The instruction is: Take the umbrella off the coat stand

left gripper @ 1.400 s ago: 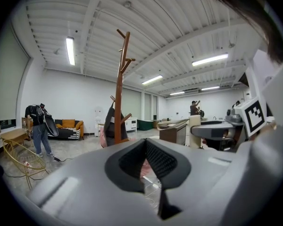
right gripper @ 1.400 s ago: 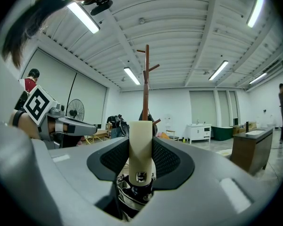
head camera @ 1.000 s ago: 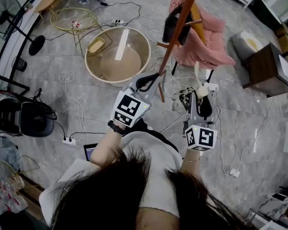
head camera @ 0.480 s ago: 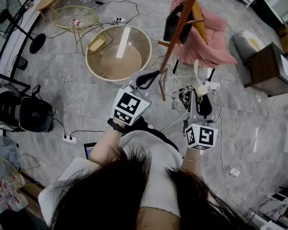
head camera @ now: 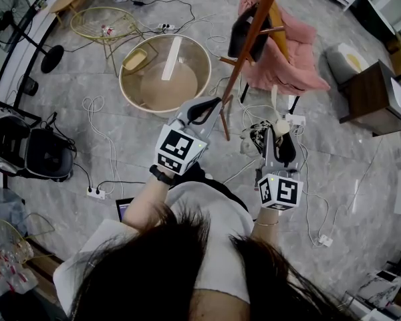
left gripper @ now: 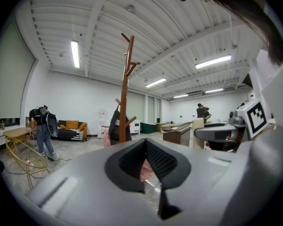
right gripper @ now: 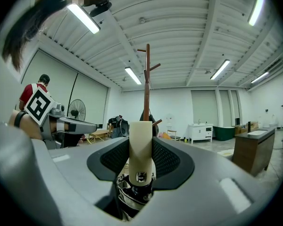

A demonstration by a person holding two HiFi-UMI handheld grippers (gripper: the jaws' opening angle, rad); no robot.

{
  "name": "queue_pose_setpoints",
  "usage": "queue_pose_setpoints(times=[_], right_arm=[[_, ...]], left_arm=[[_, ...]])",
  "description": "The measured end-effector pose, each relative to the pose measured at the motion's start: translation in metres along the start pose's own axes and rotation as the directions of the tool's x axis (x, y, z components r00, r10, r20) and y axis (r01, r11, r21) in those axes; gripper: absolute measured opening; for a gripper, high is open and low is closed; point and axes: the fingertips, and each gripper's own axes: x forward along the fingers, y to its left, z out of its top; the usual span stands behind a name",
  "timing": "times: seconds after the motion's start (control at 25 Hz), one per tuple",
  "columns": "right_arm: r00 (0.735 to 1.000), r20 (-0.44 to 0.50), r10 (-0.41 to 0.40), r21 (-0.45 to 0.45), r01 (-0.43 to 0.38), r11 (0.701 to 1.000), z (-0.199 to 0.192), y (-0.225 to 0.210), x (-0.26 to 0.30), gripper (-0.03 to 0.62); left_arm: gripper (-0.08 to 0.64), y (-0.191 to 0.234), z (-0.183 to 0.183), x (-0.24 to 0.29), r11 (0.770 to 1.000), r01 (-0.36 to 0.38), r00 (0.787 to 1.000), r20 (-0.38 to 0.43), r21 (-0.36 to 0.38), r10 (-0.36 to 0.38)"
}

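As the head view shows it, my right gripper holds the folded black-and-white patterned umbrella by its cream cylindrical handle. The umbrella sits just right of the lower end of the tall brown wooden coat stand and apart from it. My left gripper shows beside the same part of that pole.

Left gripper view: jaws clenched together and empty; the stand is upright, well ahead.

Right gripper view: jaws grasping the cream handle, with the folded canopy below them and the stand upright behind.
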Motion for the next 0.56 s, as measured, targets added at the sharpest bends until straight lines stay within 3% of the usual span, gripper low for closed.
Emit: queue_pose_setpoints(times=[0.4, 0.56], right_arm=[[1.0, 0.009, 0.007, -0.005, -0.007, 1.0, 0.001, 0.003, -0.001, 0.147], [1.0, 0.022, -0.004, -0.005, 0.004, 1.0, 0.0, 0.003, 0.002, 0.147]], left_arm=[[0.058, 0.015, 0.001, -0.006, 1.0, -0.023, 1.0, 0.022, 0.003, 0.023], [0.058, 0.02, 0.0, -0.001, 1.0, 0.005, 1.0, 0.019, 0.03, -0.005]])
